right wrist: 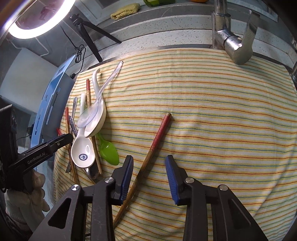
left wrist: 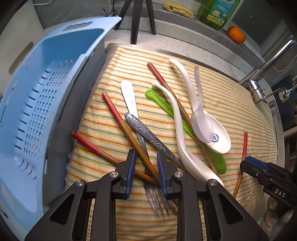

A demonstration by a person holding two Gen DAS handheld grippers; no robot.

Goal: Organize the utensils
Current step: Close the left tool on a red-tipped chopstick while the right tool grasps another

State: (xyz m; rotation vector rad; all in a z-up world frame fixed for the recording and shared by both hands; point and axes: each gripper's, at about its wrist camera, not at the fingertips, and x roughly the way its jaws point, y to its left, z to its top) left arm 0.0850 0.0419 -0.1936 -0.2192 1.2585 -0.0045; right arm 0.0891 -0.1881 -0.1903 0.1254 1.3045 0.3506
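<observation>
chopstick (right wrist: 157, 140) lies between the spread right gripper (right wrist: 149, 176); left gripper (left wrist: 146, 172) spread over the fork (left wrist: 156, 196).

Striped cloth (left wrist: 232, 103) spread over the speckled counter (left wrist: 167, 37); chrome faucet (right wrist: 232, 42) at its far edge; black tripod (left wrist: 136, 18) behind; green detergent bottle (left wrist: 217, 13), orange (left wrist: 236, 34) and yellow sponge cloth (left wrist: 178, 8) on the back ledge; lit ring light (right wrist: 37, 20) upper left
</observation>
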